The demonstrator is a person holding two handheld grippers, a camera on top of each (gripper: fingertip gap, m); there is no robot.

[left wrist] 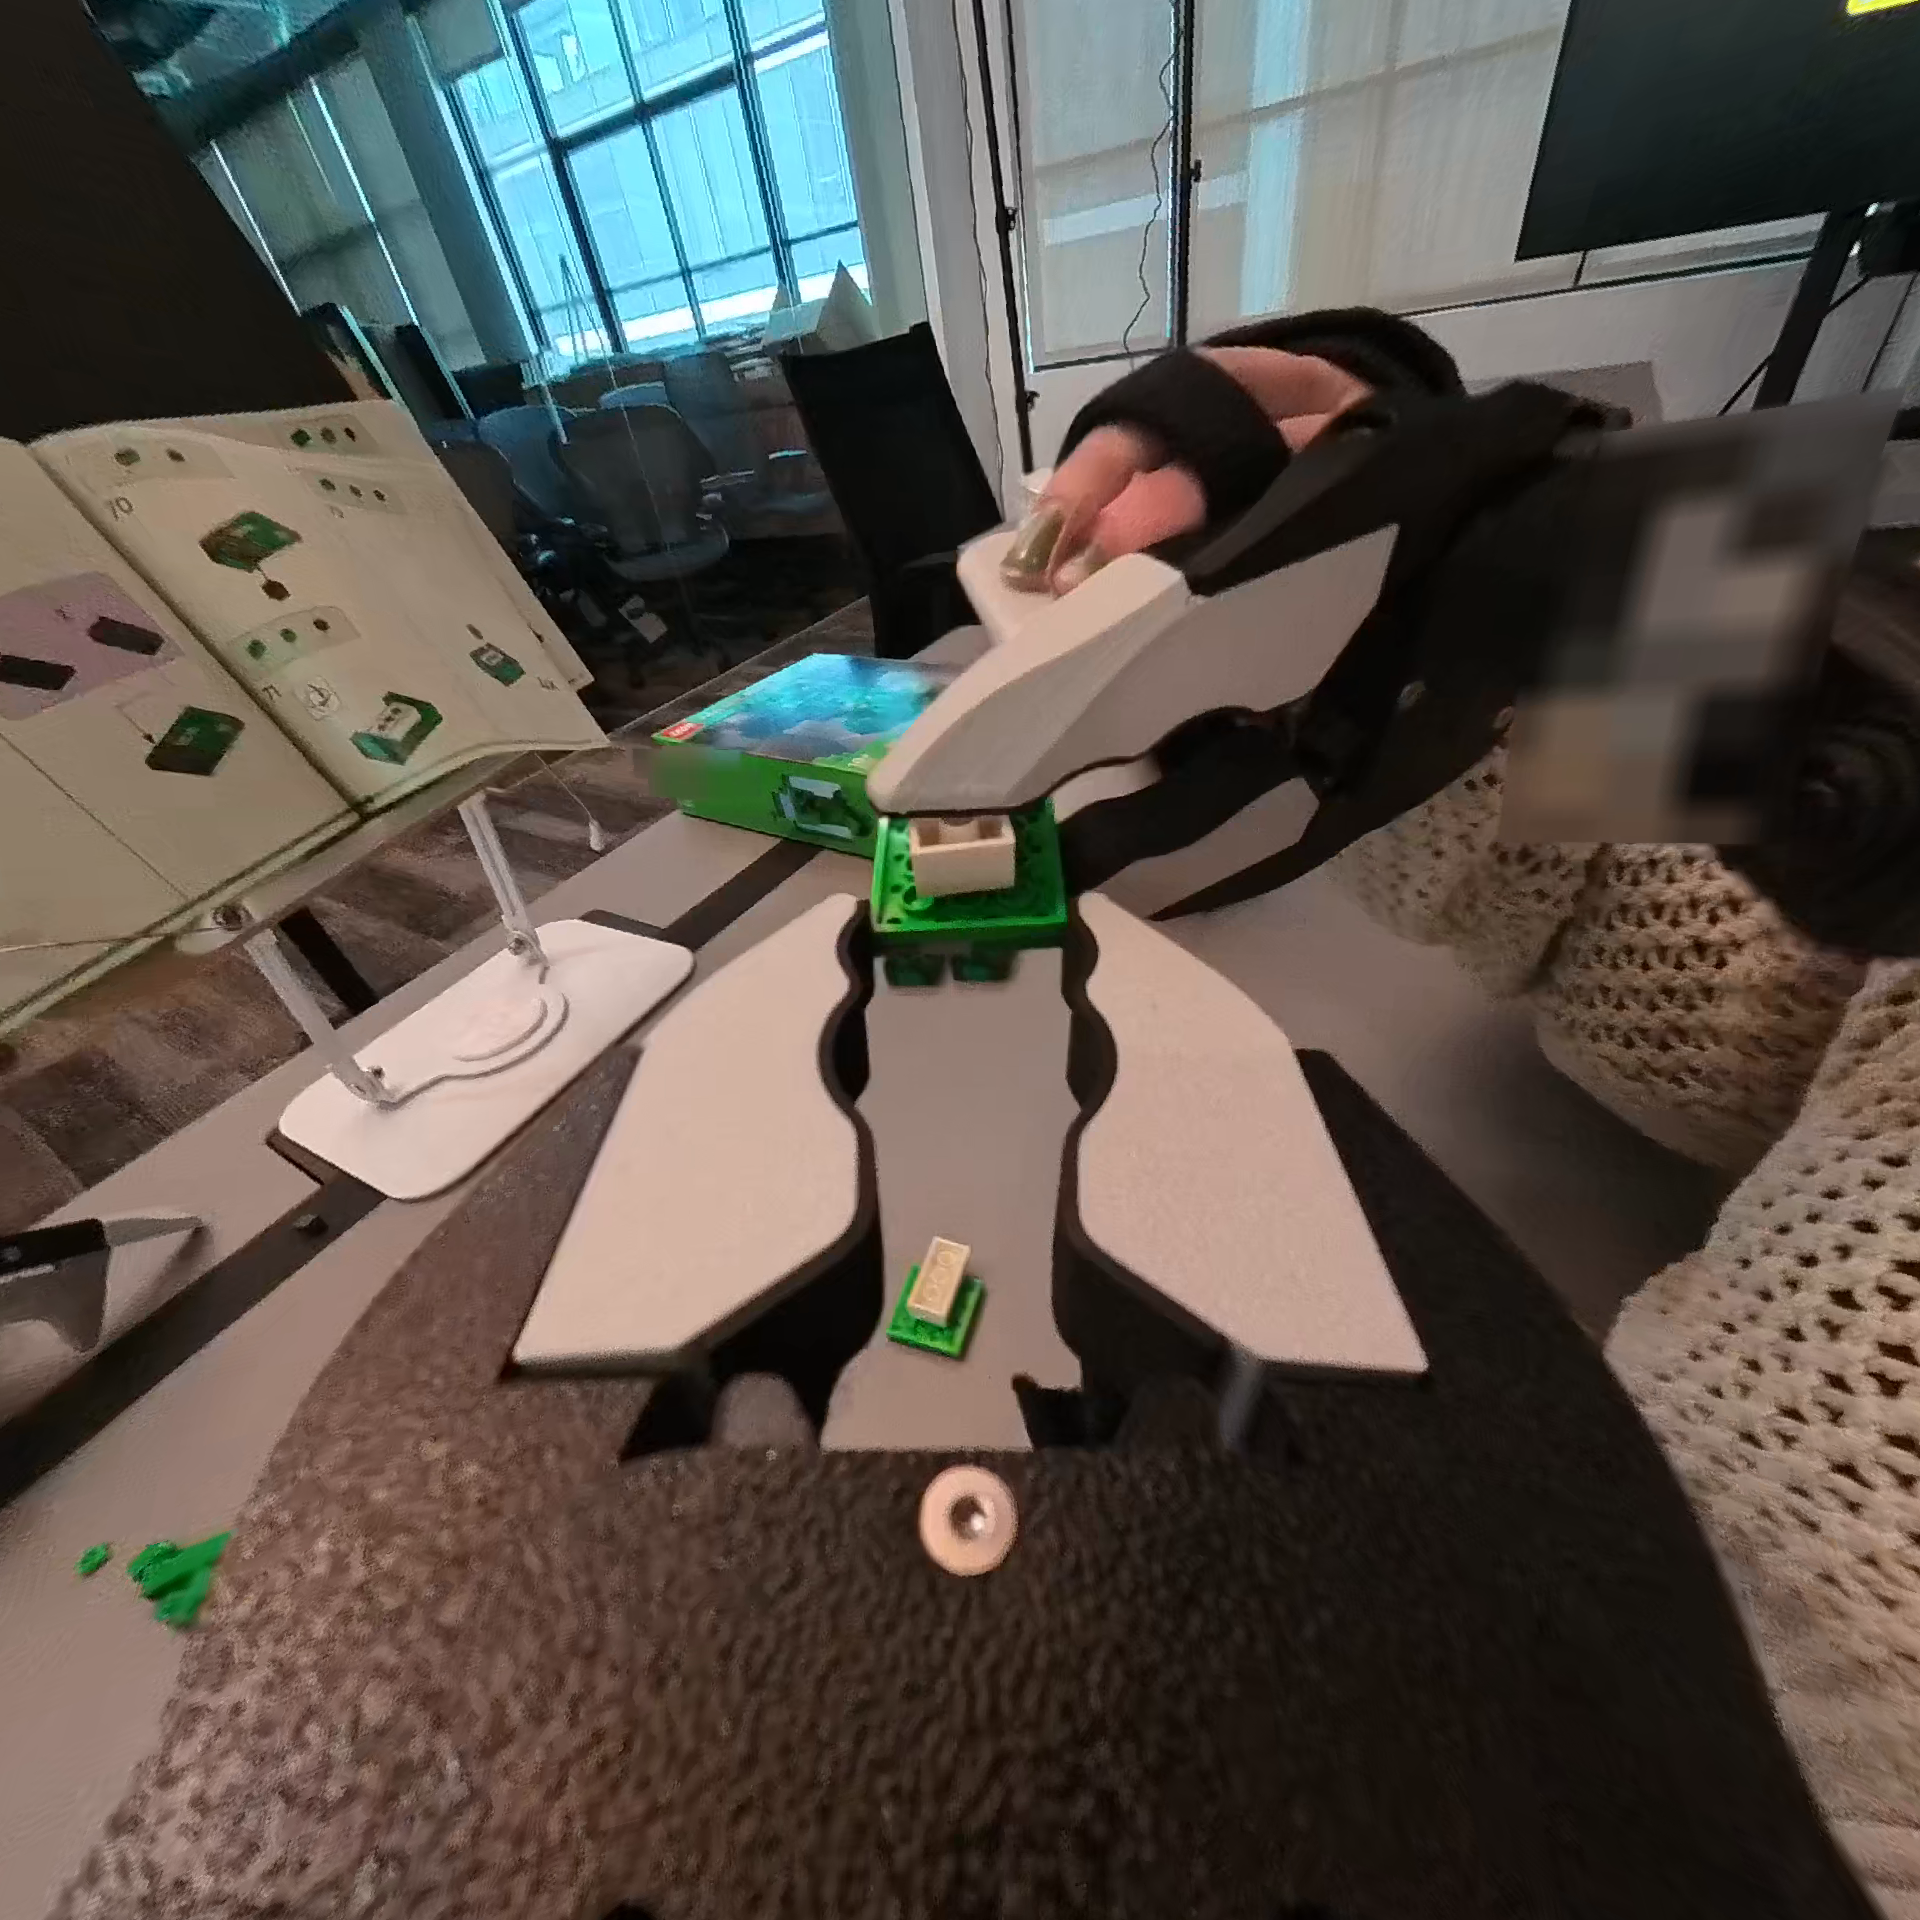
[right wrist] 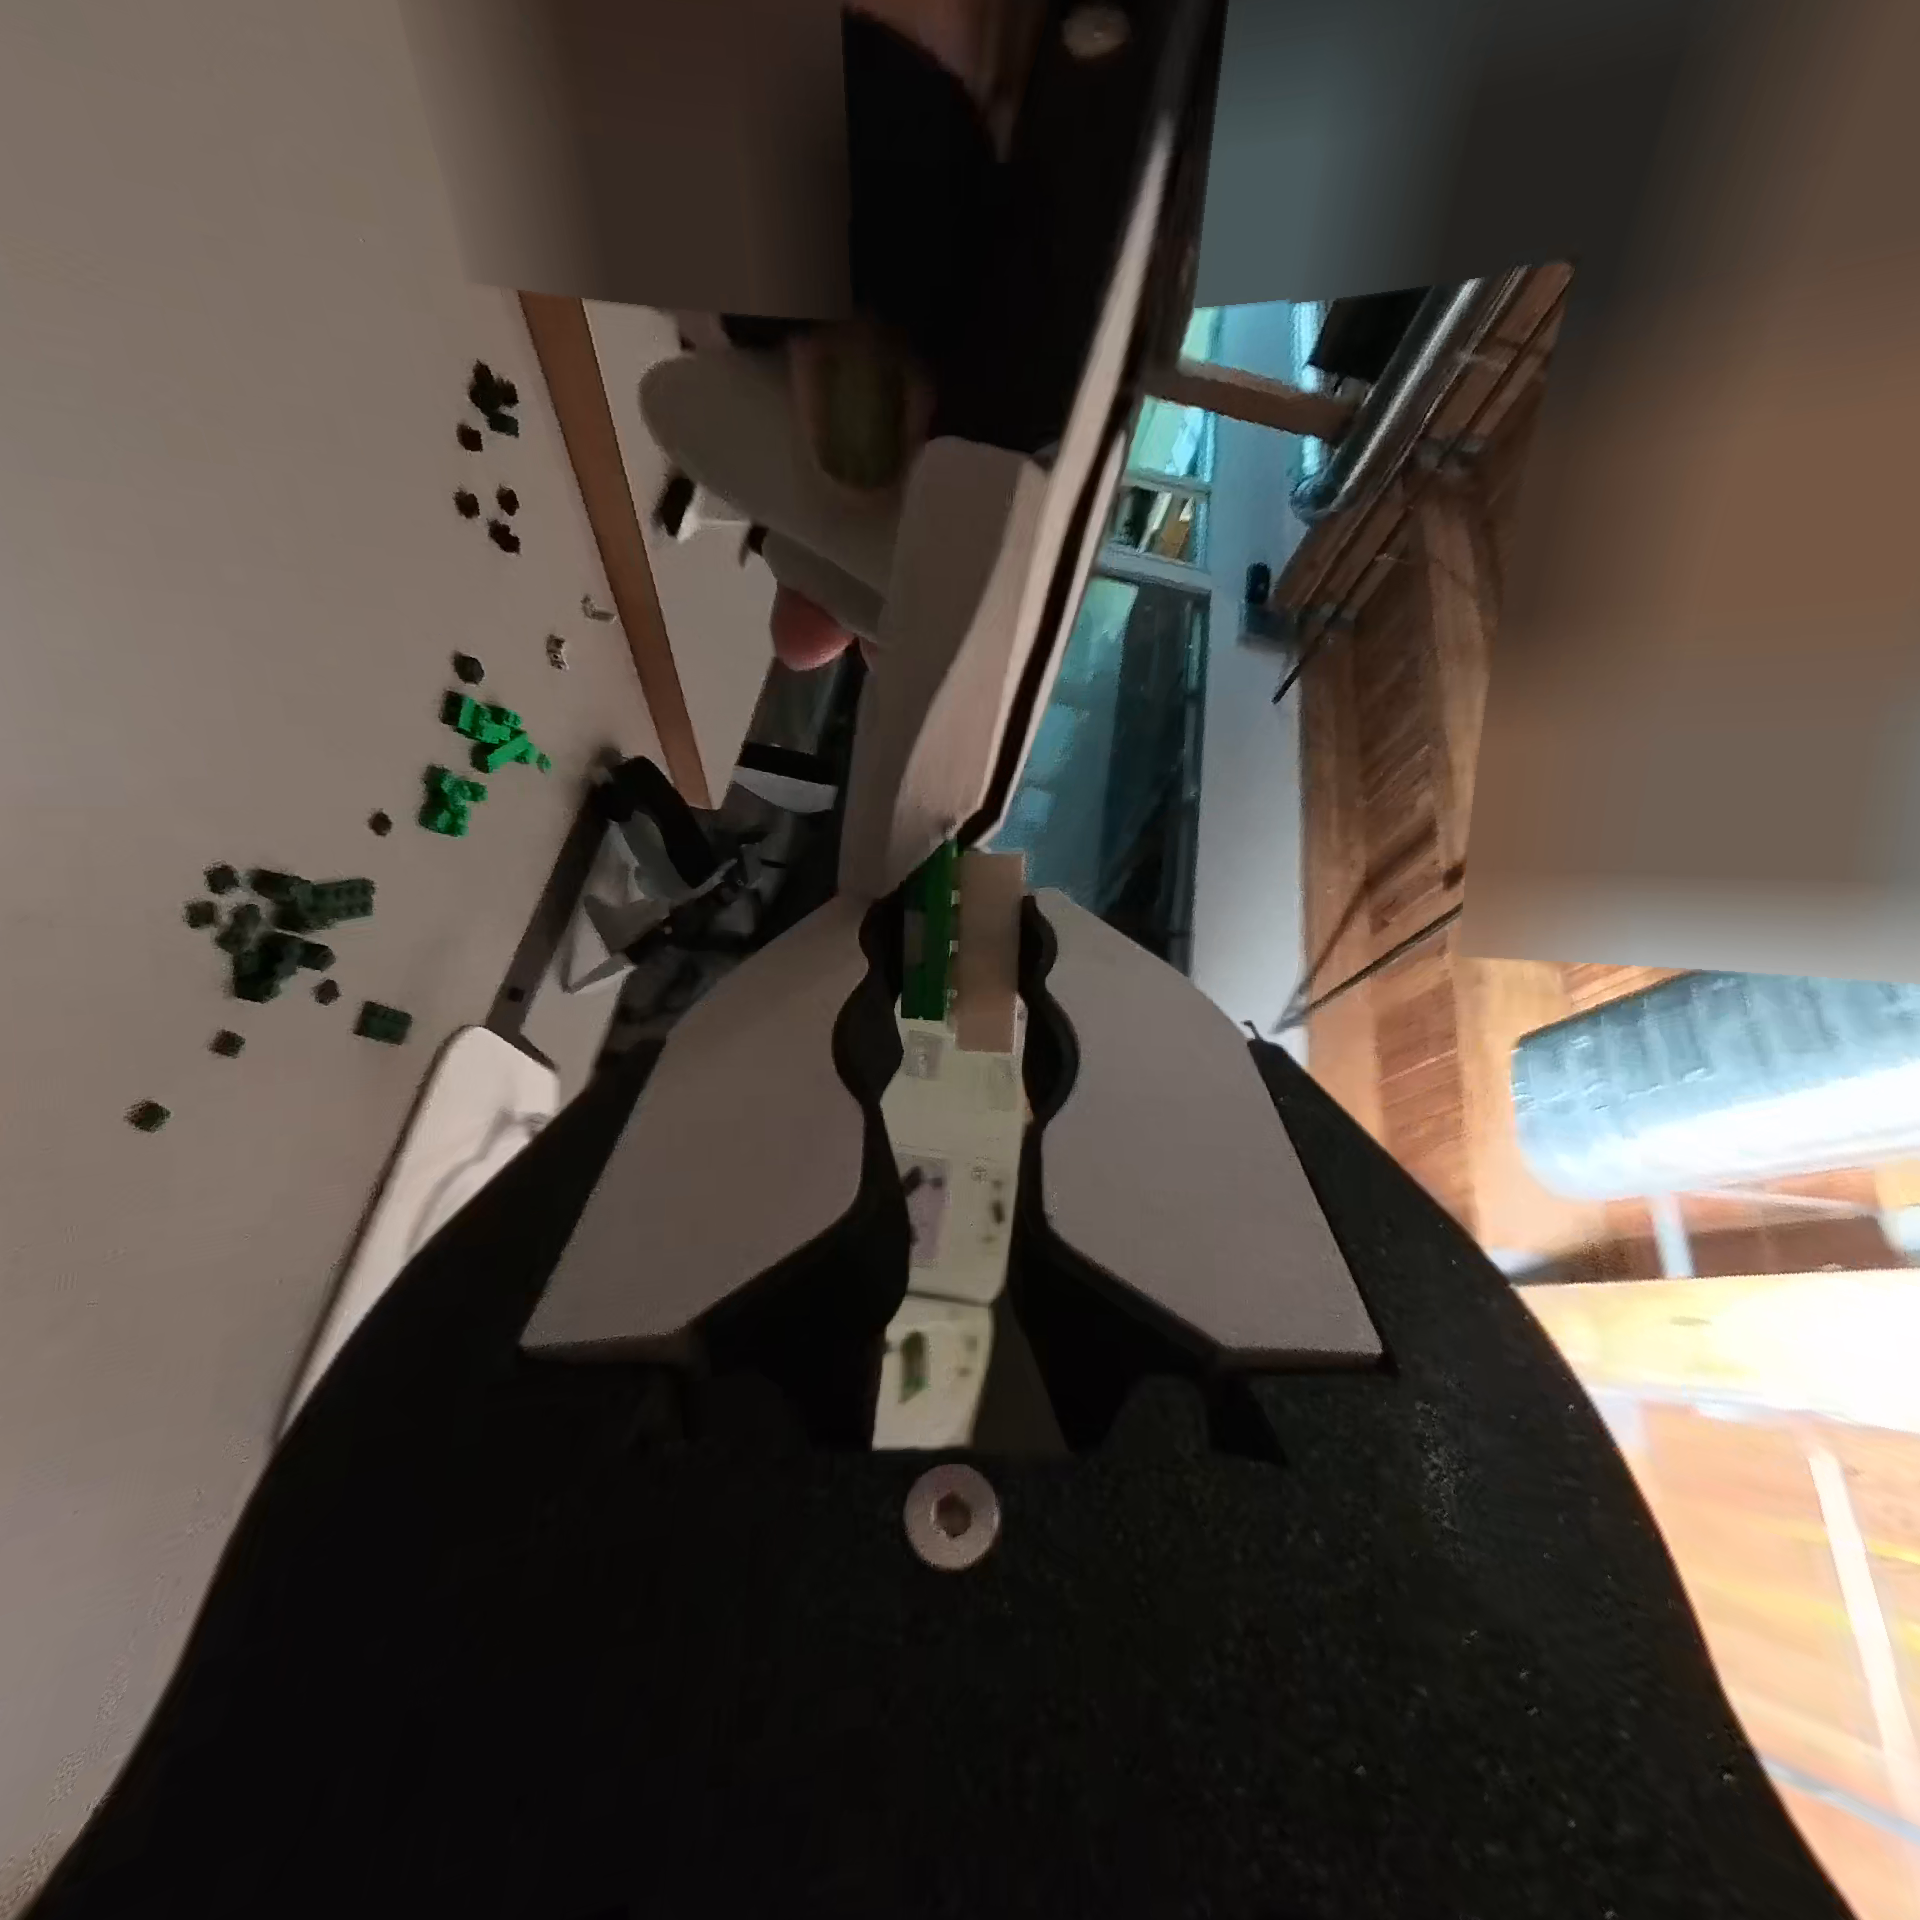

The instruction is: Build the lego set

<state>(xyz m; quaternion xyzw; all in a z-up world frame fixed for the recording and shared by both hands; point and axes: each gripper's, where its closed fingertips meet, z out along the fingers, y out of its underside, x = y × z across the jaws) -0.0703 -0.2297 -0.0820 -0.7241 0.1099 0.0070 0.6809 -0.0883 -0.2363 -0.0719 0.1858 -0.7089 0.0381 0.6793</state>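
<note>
My left gripper [left wrist: 971,930] is shut on a bright green plate build [left wrist: 987,914], held above the table with darker green pieces under it. A white brick [left wrist: 961,857] sits on top of the plate. My right gripper [left wrist: 987,842] comes in from the right with one finger on the brick and the other beneath the plate. In the right wrist view the right gripper [right wrist: 956,925] clamps the green plate [right wrist: 928,935], seen edge on, and the white brick [right wrist: 992,945] together. A left gripper finger [right wrist: 935,707] reaches in from above.
A small green plate with a white brick on it [left wrist: 935,1309] lies on the grey table. An open instruction booklet [left wrist: 260,644] rests on a white stand [left wrist: 488,1049] at the left. A green box [left wrist: 769,769] lies behind. Loose green bricks [right wrist: 478,738] and darker ones [right wrist: 281,925] are scattered.
</note>
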